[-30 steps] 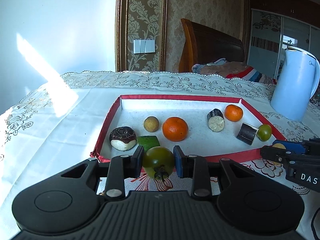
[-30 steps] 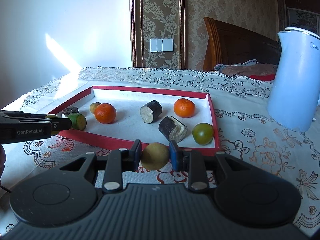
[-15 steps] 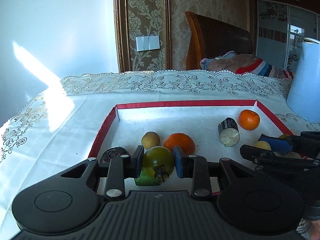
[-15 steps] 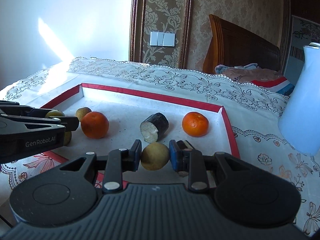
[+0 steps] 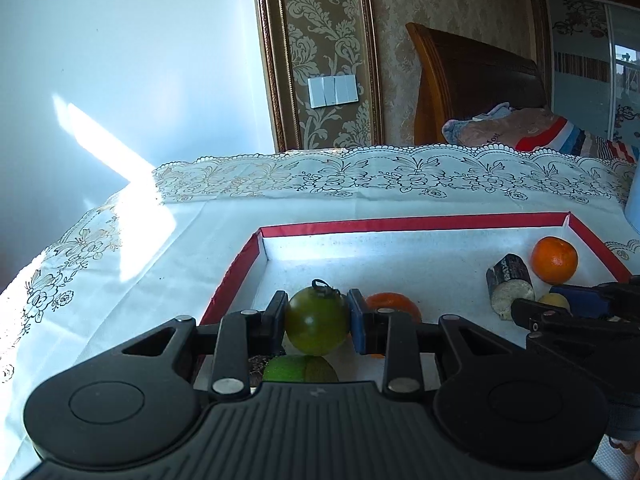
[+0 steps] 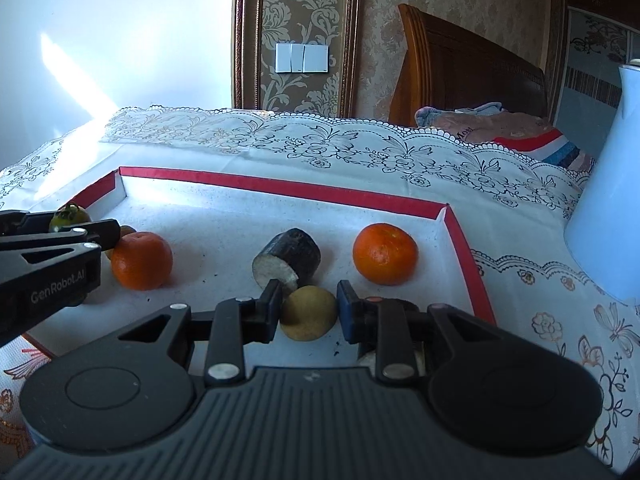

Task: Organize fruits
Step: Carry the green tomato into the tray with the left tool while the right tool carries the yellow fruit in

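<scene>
Over the red-rimmed white tray [image 5: 416, 224], the left gripper [image 5: 317, 322] pinches a round green tomato [image 5: 317, 321] at the tray's near left corner. The right gripper [image 6: 308, 312] has its pads against a small round yellow-brown fruit [image 6: 308, 312] near the tray's front edge, just in front of a dark-skinned cut cylinder [image 6: 287, 263] lying between two oranges [image 6: 385, 254].

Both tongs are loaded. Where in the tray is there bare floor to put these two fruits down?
The back strip along the far red rim is bare, widest in the back-left corner. There is also a gap between the left orange and the dark cut piece. The near edge is crowded: lime under the green tomato, the yellow fruit close to the cut piece.
</scene>
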`<action>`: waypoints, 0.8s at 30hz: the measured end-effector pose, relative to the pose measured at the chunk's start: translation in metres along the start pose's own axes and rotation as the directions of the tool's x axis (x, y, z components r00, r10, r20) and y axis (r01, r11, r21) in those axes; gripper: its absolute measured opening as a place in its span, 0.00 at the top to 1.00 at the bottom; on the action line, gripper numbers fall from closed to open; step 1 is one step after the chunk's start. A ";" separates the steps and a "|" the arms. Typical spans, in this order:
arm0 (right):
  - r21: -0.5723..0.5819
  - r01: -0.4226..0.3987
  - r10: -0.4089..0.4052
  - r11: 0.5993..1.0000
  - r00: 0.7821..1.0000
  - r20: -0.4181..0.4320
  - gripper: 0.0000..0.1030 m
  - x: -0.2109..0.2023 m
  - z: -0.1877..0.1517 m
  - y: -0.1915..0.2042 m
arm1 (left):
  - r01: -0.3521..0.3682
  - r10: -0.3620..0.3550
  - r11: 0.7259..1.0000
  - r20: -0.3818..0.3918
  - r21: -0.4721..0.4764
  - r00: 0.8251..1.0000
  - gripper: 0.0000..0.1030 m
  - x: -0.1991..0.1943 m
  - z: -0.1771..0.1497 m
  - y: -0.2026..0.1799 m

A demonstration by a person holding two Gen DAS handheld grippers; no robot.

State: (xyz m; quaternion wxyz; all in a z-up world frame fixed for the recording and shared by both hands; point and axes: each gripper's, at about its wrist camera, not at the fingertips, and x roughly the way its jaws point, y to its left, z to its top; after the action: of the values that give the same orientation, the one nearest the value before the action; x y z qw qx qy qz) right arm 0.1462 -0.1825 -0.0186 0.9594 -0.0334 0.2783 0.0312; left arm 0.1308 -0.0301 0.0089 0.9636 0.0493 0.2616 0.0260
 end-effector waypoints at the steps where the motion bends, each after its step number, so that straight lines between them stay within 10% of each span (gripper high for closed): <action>1: 0.003 0.001 -0.001 1.000 1.000 -0.001 0.75 0.002 0.001 0.000 | -0.014 0.013 1.000 -0.016 -0.013 1.000 0.70 0.004 0.000 0.003; 24: 0.006 -0.024 0.024 1.000 1.000 0.008 0.56 0.002 0.001 0.005 | 0.019 -0.019 1.000 -0.025 -0.014 1.000 0.69 0.007 -0.006 0.003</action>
State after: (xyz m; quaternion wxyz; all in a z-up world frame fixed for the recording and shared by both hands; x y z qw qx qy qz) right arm 0.1485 -0.1774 -0.0192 0.9602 -0.0269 0.2750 0.0420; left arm 0.1333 -0.0261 0.0009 0.9607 0.0400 0.2739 0.0191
